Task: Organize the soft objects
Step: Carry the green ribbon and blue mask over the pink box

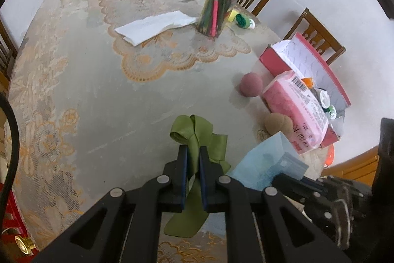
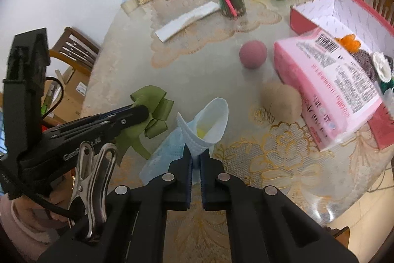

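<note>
Two grippers are each clamped on something soft, side by side at the near edge of the table. Between the left gripper's blue pads runs a green ribbon bow, pinched at about its knot so that the loops stand out beyond the tips and a tail droops below the jaws; held there, the bow likely keeps its shape rather than unravelling. The right gripper has its fingers closed on a pale blue cloth, which curls up into a cone above the tips with a patch of yellow showing inside, while the rest trails down toward the tabletop; whether it touches I cannot tell.

Just right of both, a tan foam ball rests against a pink tissue pack, and a pink foam ball sits a little farther off. The pack leans out of an open red box that already holds yarn-like oddments, so that box is probably where soft things are being gathered, and both loads seem held up ready to travel right. Far across the table stand a cup of coloured pencils and a folded white cloth.
</note>
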Motion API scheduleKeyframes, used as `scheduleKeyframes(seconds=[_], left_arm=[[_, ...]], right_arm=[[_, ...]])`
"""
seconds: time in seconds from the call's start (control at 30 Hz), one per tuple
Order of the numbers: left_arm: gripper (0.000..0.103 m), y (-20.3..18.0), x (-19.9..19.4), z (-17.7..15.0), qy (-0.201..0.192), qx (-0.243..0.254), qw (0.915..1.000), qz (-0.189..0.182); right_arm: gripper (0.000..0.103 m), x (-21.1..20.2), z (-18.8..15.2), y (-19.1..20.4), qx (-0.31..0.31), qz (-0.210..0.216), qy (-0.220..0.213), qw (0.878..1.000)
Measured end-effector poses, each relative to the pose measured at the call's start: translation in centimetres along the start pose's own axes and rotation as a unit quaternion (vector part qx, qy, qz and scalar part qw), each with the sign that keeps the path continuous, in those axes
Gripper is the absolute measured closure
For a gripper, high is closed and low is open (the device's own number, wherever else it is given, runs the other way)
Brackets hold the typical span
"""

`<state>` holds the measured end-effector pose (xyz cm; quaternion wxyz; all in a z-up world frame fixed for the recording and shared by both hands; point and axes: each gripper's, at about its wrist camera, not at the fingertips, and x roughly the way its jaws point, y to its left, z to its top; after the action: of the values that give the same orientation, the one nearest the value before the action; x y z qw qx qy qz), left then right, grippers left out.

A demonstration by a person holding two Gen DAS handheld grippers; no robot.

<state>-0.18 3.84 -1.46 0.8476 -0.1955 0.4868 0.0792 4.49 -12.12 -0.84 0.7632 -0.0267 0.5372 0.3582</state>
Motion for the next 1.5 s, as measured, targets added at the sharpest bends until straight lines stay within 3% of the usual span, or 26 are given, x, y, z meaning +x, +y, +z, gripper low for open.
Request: scheduleKeyframes(seconds=[0.4,0.67,1.0,1.5], left_arm=[[0.094,-2.2,-2.2,0.3,-0.009,0.024,0.9995,-0.016],[0.094,-4.9,-3.1,0.6,-0.004,0.052,0.9981,-0.033],[0.094,-10.0,-2.6,1.7,0.005,0.094,0.9941,-0.055],[0.094,-16.5,-1.3,5.5,0.003,0.117,0.9899,-0.079]], right_arm=[[0.097,-5.0,-0.9,0.9,-0.047,-0.021,-0.038,0.998],[0.097,-8.6,-1.5,-0.5,-0.034,-0.042,-0.064,0.997],[0.097,-11.9,-1.3,-4.9,-0.009,-0.082,-0.075,0.994],[0.097,-15.6,1.1,-11.3,0.011,-0.119,-0.101,0.988]])
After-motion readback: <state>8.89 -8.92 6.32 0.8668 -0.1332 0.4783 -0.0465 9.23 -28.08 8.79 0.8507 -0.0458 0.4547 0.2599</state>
